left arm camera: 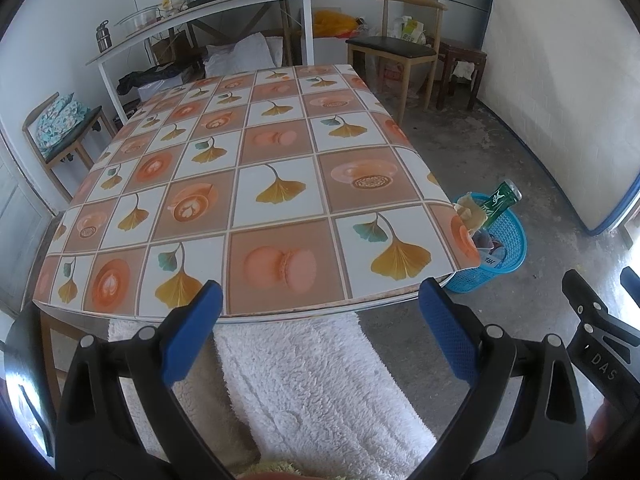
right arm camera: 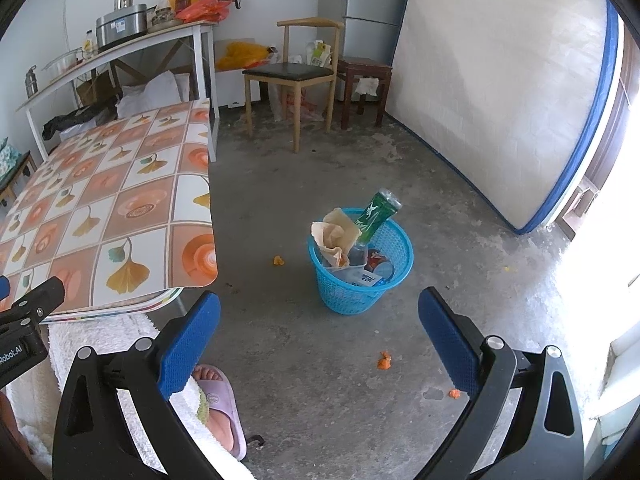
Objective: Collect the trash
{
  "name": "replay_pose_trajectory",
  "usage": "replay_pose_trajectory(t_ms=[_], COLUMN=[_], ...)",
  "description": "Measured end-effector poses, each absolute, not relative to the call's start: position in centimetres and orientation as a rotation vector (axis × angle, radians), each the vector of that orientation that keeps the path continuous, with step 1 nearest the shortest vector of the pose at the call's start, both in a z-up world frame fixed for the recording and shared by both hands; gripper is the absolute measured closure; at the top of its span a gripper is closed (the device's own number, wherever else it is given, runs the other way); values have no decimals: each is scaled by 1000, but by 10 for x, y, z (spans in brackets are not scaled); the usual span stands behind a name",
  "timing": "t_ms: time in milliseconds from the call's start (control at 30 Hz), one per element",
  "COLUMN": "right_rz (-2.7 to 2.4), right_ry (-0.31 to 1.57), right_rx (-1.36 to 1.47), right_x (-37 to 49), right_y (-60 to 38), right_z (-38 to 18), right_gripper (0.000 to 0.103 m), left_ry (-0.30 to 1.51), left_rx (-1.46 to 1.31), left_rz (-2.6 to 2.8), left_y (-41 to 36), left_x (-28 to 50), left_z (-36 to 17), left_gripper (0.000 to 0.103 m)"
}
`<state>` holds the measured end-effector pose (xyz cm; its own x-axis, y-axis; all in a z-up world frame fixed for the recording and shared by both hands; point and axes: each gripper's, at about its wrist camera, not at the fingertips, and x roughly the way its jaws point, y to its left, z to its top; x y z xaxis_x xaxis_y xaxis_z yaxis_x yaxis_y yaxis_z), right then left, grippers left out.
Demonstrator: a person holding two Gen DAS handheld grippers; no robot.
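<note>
A blue mesh basket (right arm camera: 360, 292) stands on the concrete floor right of the table; it also shows in the left wrist view (left arm camera: 505, 242). It holds a green bottle (right arm camera: 376, 214), crumpled beige paper (right arm camera: 336, 236) and other wrappers. Small orange scraps lie on the floor: one left of the basket (right arm camera: 278, 260), one in front (right arm camera: 384, 361), one nearer (right arm camera: 454, 393). My left gripper (left arm camera: 320, 300) is open and empty at the table's near edge. My right gripper (right arm camera: 320, 312) is open and empty above the floor, short of the basket.
The table (left arm camera: 240, 184) has a tiled leaf-pattern cloth. A white fleece-covered leg (left arm camera: 320, 392) and a foot in a purple slipper (right arm camera: 222, 408) are below. A chair (right arm camera: 296, 76) and stool (right arm camera: 364, 68) stand at the back; a mattress (right arm camera: 500, 100) leans right.
</note>
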<state>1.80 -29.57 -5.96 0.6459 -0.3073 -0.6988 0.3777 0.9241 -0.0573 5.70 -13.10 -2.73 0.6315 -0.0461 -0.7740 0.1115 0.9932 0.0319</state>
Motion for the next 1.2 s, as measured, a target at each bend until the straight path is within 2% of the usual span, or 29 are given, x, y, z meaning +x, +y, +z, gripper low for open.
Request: replay_pose_trajectory(t_ms=[1200], right_rz=[-389], right_ry=[776], right_rx=[96], right_x=[19], right_y=[-295], right_z=[-59], right_gripper=[7], left_ry=[886], left_rx=[80], left_rz=[-89], left_y=[-126], left_x=[56], left_z=[-28], left_gripper=[9])
